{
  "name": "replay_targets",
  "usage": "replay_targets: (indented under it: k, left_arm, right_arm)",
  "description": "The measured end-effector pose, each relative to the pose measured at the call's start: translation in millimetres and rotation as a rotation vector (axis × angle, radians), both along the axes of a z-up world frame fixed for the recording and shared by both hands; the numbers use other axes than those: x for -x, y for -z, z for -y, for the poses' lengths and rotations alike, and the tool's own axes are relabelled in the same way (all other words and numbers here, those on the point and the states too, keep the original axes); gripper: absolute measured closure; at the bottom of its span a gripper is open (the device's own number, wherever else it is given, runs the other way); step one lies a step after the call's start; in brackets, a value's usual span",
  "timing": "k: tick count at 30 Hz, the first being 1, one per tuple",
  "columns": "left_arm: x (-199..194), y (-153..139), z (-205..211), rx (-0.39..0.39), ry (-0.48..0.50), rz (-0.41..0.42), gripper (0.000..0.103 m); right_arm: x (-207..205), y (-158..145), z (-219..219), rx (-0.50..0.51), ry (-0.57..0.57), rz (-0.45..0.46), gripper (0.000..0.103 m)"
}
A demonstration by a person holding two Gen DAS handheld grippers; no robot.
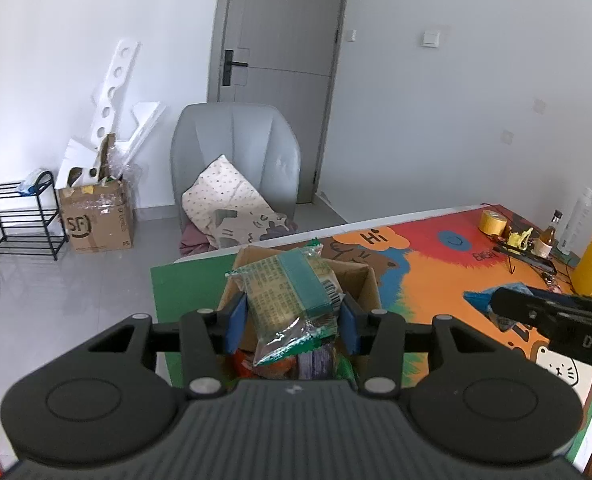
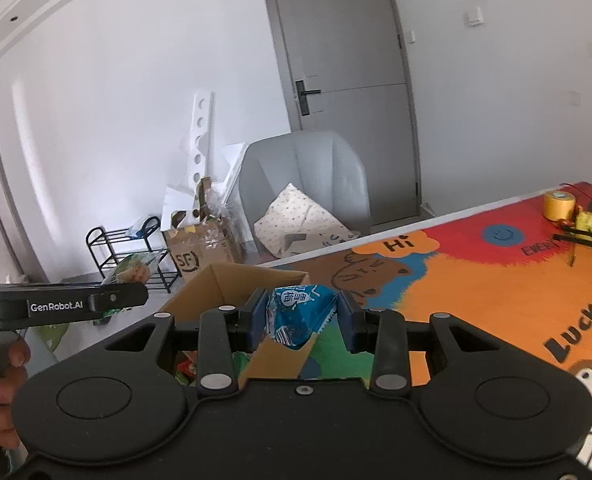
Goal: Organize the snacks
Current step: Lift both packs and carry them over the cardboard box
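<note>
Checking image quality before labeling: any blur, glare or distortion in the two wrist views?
Left wrist view: strong fisheye bending with dark corners; green snack packet sharp in the left gripper, its clear end glinting slightly. Right wrist view: same bowing, door frame curved; blue snack packet readable in the right gripper; even daylight, no motion blur.

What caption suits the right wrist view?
Right tool holds a blue snack packet above the cardboard box on the colourful table mat.

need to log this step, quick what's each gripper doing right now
Left gripper: closed on a green snack packet, above the cardboard box.
Right gripper: closed on a blue snack packet.
</note>
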State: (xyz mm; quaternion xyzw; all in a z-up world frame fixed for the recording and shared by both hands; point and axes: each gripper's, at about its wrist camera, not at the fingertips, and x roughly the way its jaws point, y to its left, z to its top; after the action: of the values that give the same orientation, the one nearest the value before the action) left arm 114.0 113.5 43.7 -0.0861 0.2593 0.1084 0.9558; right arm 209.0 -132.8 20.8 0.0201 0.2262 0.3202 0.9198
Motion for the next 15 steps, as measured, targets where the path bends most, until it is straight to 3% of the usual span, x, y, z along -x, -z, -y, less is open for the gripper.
replay_targets:
  k: [15]
  left_arm:
    - [-62, 34, -40, 0.069, 0.010, -0.062, 0.055]
  right_arm:
    - [-30, -7, -52, 0.011, -0.082, -0.007, 0.067]
